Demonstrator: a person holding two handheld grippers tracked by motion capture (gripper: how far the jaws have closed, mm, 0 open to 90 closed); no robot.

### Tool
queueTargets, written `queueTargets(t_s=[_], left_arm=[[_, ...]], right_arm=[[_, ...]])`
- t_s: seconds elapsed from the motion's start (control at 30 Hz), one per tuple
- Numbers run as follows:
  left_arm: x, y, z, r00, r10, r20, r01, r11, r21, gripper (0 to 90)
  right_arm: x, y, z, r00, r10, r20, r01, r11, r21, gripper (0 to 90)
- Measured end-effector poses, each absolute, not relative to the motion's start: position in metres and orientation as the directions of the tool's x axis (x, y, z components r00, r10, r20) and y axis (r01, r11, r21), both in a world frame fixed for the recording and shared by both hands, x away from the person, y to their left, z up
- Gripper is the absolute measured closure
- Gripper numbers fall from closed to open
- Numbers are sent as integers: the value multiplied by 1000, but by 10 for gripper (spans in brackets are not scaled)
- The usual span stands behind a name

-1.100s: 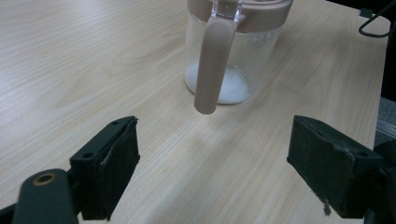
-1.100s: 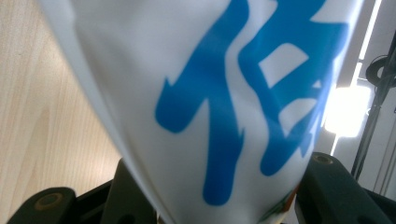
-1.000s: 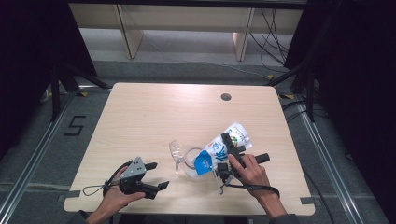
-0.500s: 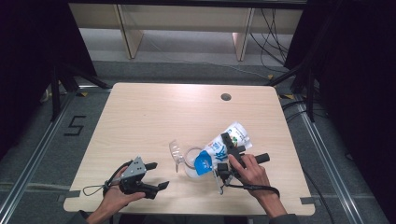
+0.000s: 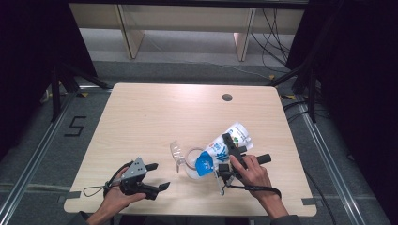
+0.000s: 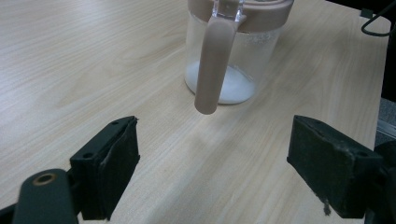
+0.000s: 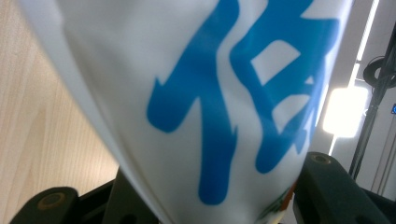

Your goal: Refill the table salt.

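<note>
- The right gripper [image 5: 233, 152] sits at about five o'clock on the table [image 5: 155, 117], its jaws pinching a white bag [image 5: 225, 143] with blue print.
- The bag is tilted, its lower blue end over the mouth of a clear jug [image 5: 192, 161], its upper end pointing toward two o'clock.
- In the right gripper view the bag [image 7: 210, 93] fills the space between the two black jaws, its blue characters right up close.
- The jug stands near the front edge of the table, around six o'clock, with its clear lid flap [image 5: 176, 152] open at its nine o'clock side.
- In the left gripper view the jug [image 6: 233, 51] has a pinkish rim and handle [image 6: 212, 60], and a layer of white powder [image 6: 224, 86] lies on its bottom.
- The left gripper [image 5: 150, 178] rests at about seven o'clock on the table, held in the person's left hand [image 5: 115, 197], jaws spread wide with nothing between them.
- Its jaws point toward the jug, which stands near but apart from them.
- The person's right hand [image 5: 251, 171] wraps the right gripper's grip, with a cable [image 5: 253, 188] looping at the wrist.
- A small dark hole [image 5: 227, 97] sits in the tabletop at about one o'clock, well apart from everything else.
</note>
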State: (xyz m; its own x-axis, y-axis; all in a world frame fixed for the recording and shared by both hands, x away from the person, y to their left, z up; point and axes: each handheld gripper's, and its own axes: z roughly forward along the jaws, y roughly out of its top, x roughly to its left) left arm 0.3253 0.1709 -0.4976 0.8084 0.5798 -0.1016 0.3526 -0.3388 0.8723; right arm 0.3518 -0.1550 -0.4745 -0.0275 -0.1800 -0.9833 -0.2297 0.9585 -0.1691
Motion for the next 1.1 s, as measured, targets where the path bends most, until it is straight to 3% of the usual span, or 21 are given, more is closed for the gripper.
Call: queueTargets(t_s=[1.1], left_arm=[[325, 171, -498, 808, 580, -102, 353, -338, 872, 158]], right_arm=[[352, -154, -472, -41, -190, -981, -231, 957, -176, 605]])
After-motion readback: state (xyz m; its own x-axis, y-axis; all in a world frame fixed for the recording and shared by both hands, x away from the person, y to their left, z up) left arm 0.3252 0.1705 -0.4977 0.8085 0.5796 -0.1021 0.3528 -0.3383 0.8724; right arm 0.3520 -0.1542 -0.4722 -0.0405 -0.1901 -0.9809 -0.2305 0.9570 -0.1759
